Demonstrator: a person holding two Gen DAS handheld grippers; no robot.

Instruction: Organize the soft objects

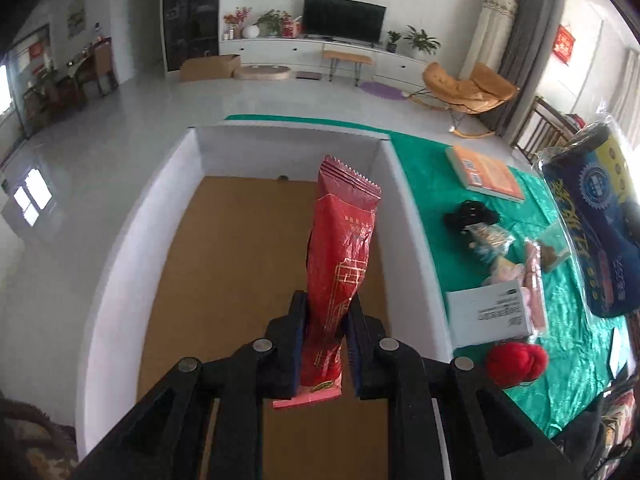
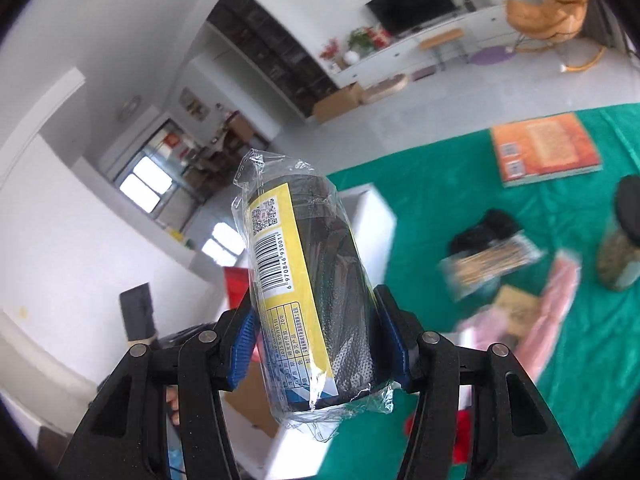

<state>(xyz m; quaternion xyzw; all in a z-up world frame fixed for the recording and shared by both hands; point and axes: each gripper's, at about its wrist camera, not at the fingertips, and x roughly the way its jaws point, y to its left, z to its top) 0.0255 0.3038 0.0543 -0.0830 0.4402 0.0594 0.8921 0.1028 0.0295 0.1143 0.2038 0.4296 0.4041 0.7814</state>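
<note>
My left gripper (image 1: 326, 300) hangs over a white-walled box (image 1: 120, 240) with a brown cardboard floor. A tall red snack packet (image 1: 344, 240) stands upright between its jaws. The left pad lies against the packet, while a thin gap shows beside the right pad, so the jaws stand slightly open around it. My right gripper (image 2: 316, 320) is shut on a black roll (image 2: 320, 280) with a yellow label, wrapped in clear plastic and held in the air. The same roll (image 1: 592, 220) shows at the right edge of the left wrist view, above the green tablecloth (image 1: 424, 168).
On the green cloth lie an orange book (image 1: 488, 172), a black bundle (image 1: 468, 212), pink sausage packs (image 1: 534, 280), a white booklet (image 1: 488, 312) and a red yarn ball (image 1: 516, 362). A jar with a black lid (image 2: 624, 240) stands at the right. The box corner (image 2: 372, 208) sits left of them.
</note>
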